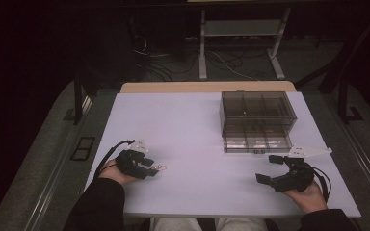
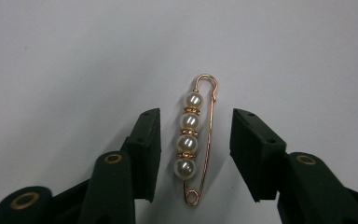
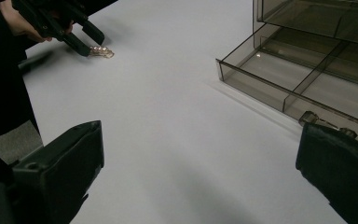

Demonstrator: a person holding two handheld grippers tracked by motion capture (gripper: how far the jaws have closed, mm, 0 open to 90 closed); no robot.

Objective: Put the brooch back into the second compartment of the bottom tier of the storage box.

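Bench (image 1: pixel 188 144): white top, it carries all things here.
Organizer box (image 1: pixel 257 121): smoky clear plastic, at the far right of the bench, 1 drawer pulled out toward the person, with dividers inside.
Right hand-held gripper (image 1: pixel 272 169): held near the right front edge, just in front of the drawer, jaws spread wide with nothing between them.
Left hand-held gripper (image 2: pixel 195 142): low over the bench at the front left, jaws partly apart on both sides of the pin, pads not touching it.
Pearl pin (image 2: pixel 196 137): gold safety pin with 4 pearls, flat on the bench between the left jaws.
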